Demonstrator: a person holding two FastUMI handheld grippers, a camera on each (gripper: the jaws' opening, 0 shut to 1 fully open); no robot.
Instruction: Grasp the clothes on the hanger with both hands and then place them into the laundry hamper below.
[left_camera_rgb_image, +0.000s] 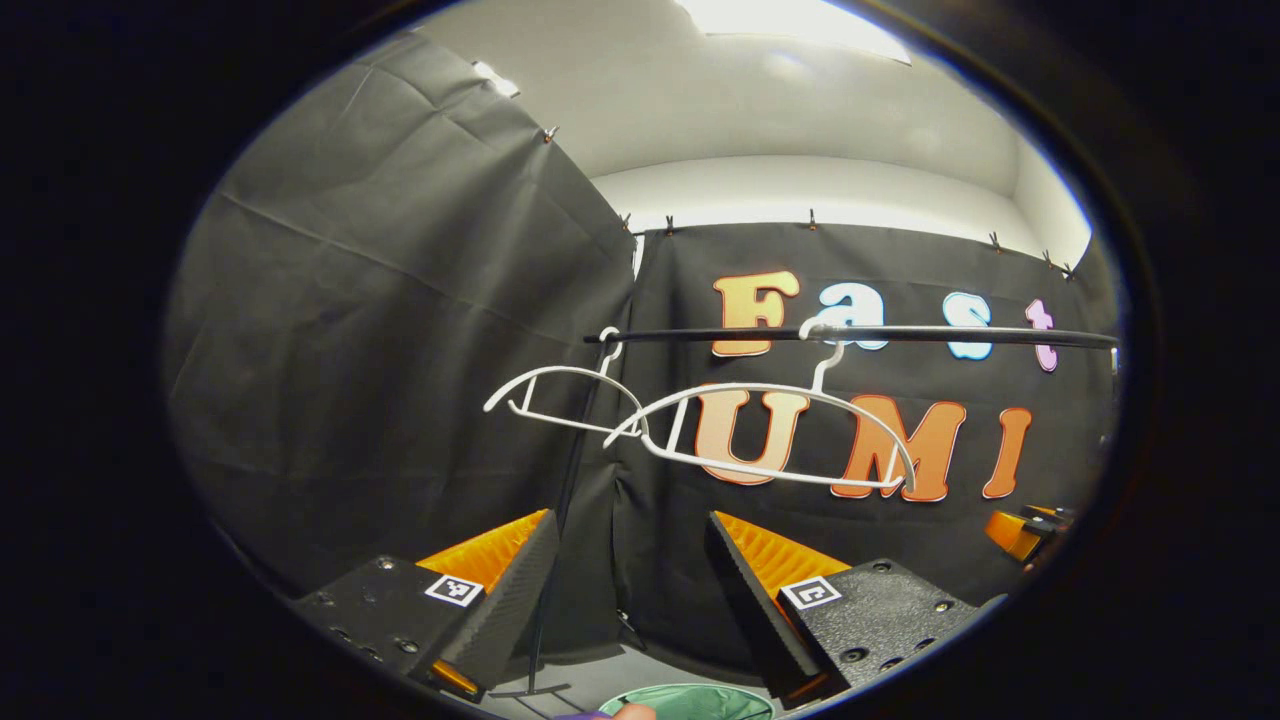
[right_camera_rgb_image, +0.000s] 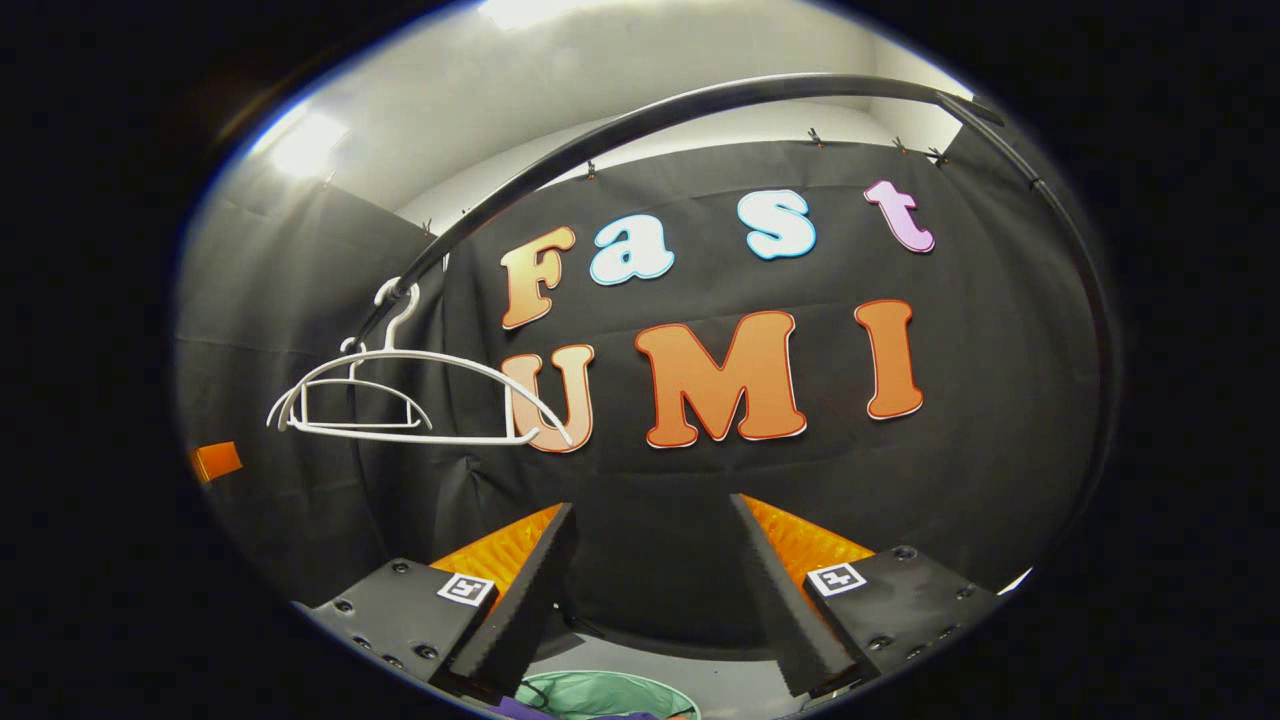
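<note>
Two bare white hangers (left_camera_rgb_image: 770, 430) hang on the black rail (left_camera_rgb_image: 960, 336), one behind the other, with no clothes on them. In the right gripper view the same hangers (right_camera_rgb_image: 400, 400) hang at the left under the arching rail (right_camera_rgb_image: 700, 100). Far below, the green hamper (left_camera_rgb_image: 700, 702) shows between my fingers, its mouth (right_camera_rgb_image: 590, 692) also low in the right gripper view. A sliver of purple cloth (right_camera_rgb_image: 520, 708) lies at its edge. My left gripper (left_camera_rgb_image: 630, 520) is open and holds nothing. My right gripper (right_camera_rgb_image: 652, 505) is open too, with nothing between its fingers.
The rail's thin black upright (left_camera_rgb_image: 565, 520) stands just left of the hamper. Black cloth walls close the booth behind and on the left. A fingertip (left_camera_rgb_image: 632, 712) peeks in at the bottom edge. Part of the other gripper (left_camera_rgb_image: 1022, 535) shows at the far right.
</note>
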